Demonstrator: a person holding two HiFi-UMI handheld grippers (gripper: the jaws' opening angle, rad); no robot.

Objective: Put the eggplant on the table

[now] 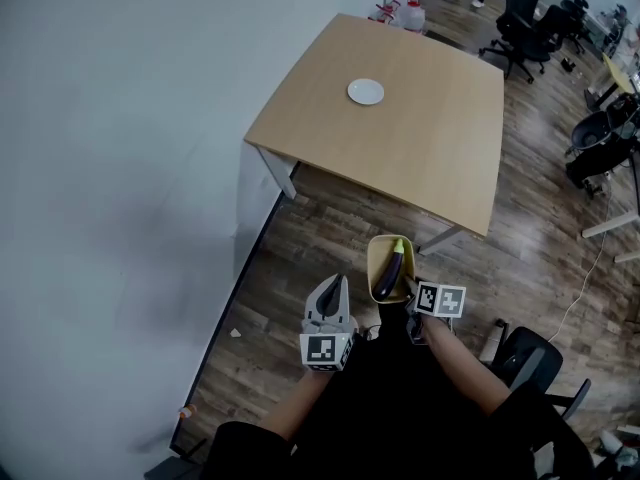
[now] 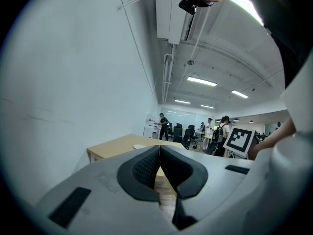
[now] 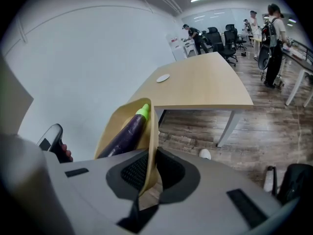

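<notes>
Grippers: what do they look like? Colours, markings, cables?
Both alike: the left gripper and right gripper have pale grey moulded bodies with black textured pads. Each carries a white cube with black square markers. No cables show. The person wears black.

A small white plate (image 1: 366, 91) lies on the left half of the table's (image 1: 440, 158) surface, apart from every edge. On the wood-plank floor (image 1: 330, 238) beyond the table's far edge stand 2 clear jugs (image 1: 411, 14). Black office chairs (image 1: 520, 28) cluster past the far right corner. Another black chair (image 1: 535, 363) sits at the lower right, with a pale bottle (image 3: 268, 179) just beside it. A white wall (image 1: 120, 168) rises just beside the table's left edge. People (image 3: 273, 31) stand among desks in the background.
</notes>
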